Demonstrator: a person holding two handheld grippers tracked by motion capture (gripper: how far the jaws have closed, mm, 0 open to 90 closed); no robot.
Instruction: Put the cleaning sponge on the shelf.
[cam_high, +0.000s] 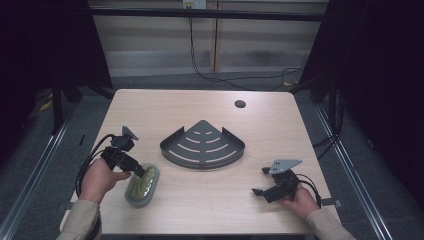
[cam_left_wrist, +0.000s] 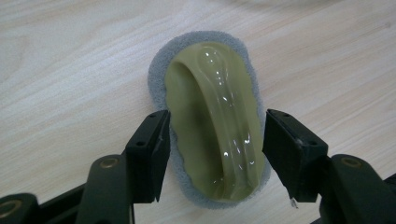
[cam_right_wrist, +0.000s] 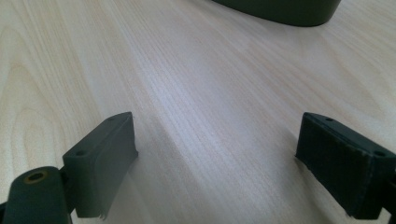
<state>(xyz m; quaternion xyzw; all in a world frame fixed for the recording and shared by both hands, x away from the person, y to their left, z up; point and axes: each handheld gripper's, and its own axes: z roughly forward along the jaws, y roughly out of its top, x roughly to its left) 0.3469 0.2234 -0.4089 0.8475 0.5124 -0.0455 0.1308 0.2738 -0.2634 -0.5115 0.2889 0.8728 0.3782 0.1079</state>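
Two grippers work our table (cam_high: 165, 107): from above, the left gripper (cam_high: 141, 171) sits over the sponge (cam_high: 142, 184) near the front left edge, the right gripper (cam_high: 260, 182) on bare wood front right, the corner rack (cam_high: 202, 145) between and farther back. Left gripper view: our jaws straddle the sponge's (cam_left_wrist: 212, 119) green handle, spread, not yet clamped. Right gripper view: jaws wide apart over open wood, the rack's (cam_right_wrist: 280, 10) rim ahead.

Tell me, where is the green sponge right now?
In the high view the sponge lies near the table's front left, between the open left gripper's jaws, left of the dark tray.
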